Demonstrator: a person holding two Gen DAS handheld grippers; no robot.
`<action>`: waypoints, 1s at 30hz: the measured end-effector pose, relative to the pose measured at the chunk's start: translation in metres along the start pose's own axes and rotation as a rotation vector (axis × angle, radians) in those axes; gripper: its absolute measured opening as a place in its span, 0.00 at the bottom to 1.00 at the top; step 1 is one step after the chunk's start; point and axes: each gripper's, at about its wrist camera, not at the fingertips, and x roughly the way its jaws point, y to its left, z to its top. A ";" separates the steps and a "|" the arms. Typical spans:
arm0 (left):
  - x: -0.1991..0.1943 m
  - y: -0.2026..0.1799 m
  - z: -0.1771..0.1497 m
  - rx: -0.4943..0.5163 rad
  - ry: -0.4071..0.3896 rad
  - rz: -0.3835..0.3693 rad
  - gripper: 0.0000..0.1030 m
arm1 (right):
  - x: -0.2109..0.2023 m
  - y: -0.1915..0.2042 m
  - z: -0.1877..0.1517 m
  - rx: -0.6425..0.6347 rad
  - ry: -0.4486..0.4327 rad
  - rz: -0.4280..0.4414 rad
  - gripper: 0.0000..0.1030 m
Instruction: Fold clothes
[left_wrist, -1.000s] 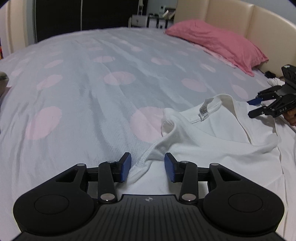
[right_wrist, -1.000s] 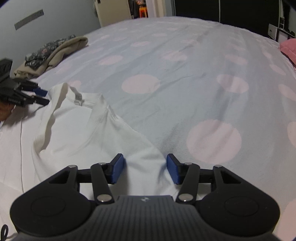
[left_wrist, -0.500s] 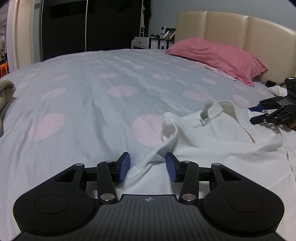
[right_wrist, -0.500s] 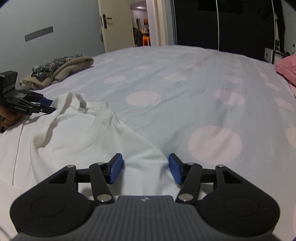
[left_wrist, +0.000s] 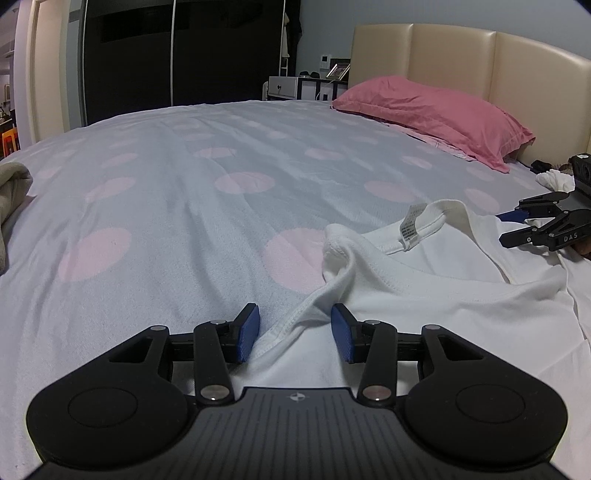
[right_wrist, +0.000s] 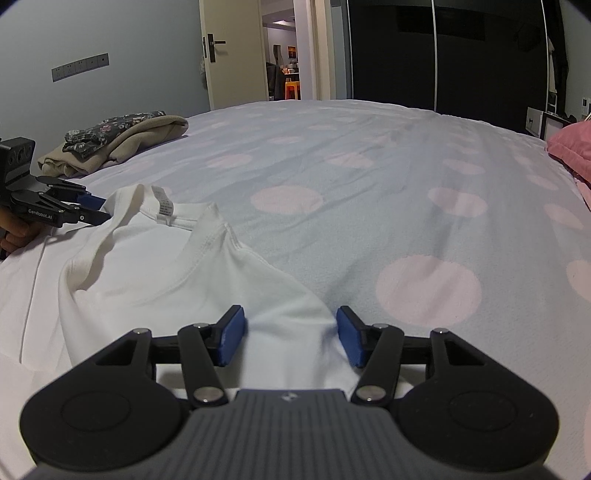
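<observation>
Left claw (left_wrist: 293, 334): open, pads astride a bunched shoulder seam of the white shirt (left_wrist: 424, 295), not pressing it. Shirt: spread on the dotted bed (left_wrist: 184, 206), collar up. Right claw (right_wrist: 290, 339): open, shirt edge between its pads.

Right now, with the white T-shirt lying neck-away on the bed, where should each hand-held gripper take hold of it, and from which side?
Probably the two shoulder edges of the white T-shirt. The left hand-held gripper already straddles a raised, bunched ridge of hem, open; the right hand-held gripper straddles the opposite edge, open. Come in low from the near side, along the bedspread: the lifted folds give the pads something to pinch.
</observation>
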 end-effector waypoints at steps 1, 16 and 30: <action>0.000 0.000 0.000 0.002 -0.001 0.001 0.40 | 0.000 0.000 0.000 0.000 -0.001 0.000 0.58; -0.001 -0.021 -0.003 0.108 -0.014 0.107 0.45 | -0.001 0.003 0.000 -0.012 -0.007 -0.012 0.58; 0.002 -0.019 0.005 0.113 0.030 0.112 0.48 | -0.001 0.001 -0.001 -0.002 -0.007 -0.003 0.58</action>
